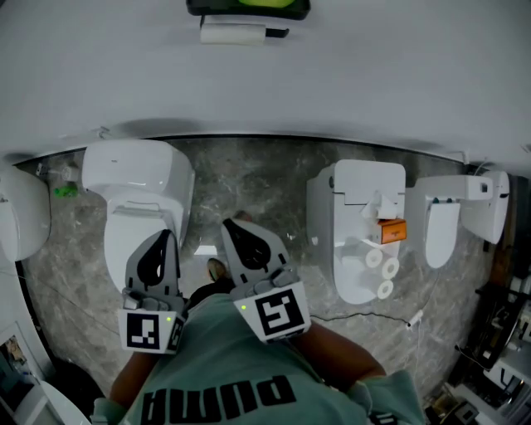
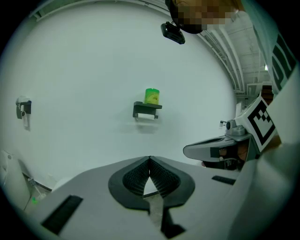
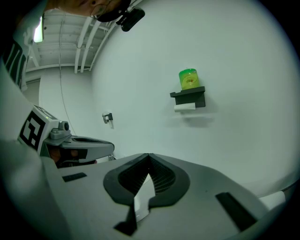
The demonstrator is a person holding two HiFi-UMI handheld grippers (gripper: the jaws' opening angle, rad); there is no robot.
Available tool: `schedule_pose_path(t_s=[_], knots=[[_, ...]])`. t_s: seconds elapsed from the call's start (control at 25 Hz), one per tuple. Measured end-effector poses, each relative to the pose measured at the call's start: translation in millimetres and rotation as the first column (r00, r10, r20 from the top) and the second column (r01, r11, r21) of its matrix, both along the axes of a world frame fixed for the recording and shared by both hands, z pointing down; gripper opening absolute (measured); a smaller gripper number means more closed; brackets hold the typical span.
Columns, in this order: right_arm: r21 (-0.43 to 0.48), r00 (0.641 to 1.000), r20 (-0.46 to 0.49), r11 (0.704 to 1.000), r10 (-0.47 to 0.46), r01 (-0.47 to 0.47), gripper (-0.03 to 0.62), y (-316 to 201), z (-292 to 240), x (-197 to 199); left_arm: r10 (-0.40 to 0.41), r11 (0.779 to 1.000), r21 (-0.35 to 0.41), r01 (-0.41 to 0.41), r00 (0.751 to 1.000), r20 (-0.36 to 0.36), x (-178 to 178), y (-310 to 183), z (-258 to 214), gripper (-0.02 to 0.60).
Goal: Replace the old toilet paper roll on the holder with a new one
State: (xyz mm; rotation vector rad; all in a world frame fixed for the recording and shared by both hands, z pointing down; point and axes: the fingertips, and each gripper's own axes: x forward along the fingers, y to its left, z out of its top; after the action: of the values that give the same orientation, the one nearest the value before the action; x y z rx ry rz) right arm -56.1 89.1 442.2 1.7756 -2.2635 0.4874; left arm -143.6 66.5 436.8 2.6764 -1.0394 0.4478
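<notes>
A black wall holder (image 1: pixel 247 8) hangs high on the white wall, with a thin white roll (image 1: pixel 232 33) under it. It also shows in the left gripper view, where the holder (image 2: pixel 146 109) carries a green object (image 2: pixel 152 95) on top and the white roll (image 2: pixel 146 116) below. The right gripper view gives the same holder (image 3: pixel 188 97), green object (image 3: pixel 188 78) and roll (image 3: pixel 184 107). My left gripper (image 1: pixel 164 242) and right gripper (image 1: pixel 235 228) are side by side in front of my chest, far from the holder. Both are shut and empty.
A white toilet (image 1: pixel 137 195) stands below left and another toilet unit (image 1: pixel 357 224) at right, with white rolls (image 1: pixel 382 267) and an orange box (image 1: pixel 392 230) on it. A small metal wall fitting (image 2: pixel 23 108) sits left of the holder. A cable (image 1: pixel 373 317) crosses the marble floor.
</notes>
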Motion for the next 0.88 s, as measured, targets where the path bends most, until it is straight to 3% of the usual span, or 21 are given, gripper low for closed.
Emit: schedule_pose_path(t_s=[0.32,0.6,0.88], knots=[[0.037,0.999,0.032,0.999,-0.02,0.019,0.003,-30,-6,43,-0.017,0.999,0.04,0.015,0.999,0.031,48,-29,-12,0.005],[0.141,0.995,0.091,0.988,0.047,-0.06,0.003,-47,-36,77,-0.022,0.996,0.087,0.016,0.997,0.075,61,-41,-31,0.005],[0.166,0.992,0.092,0.98,0.091,-0.105,0.003,-56,-45,92,0.044,0.991,0.124,-0.052,0.997,0.063,82,-52,-44,0.005]])
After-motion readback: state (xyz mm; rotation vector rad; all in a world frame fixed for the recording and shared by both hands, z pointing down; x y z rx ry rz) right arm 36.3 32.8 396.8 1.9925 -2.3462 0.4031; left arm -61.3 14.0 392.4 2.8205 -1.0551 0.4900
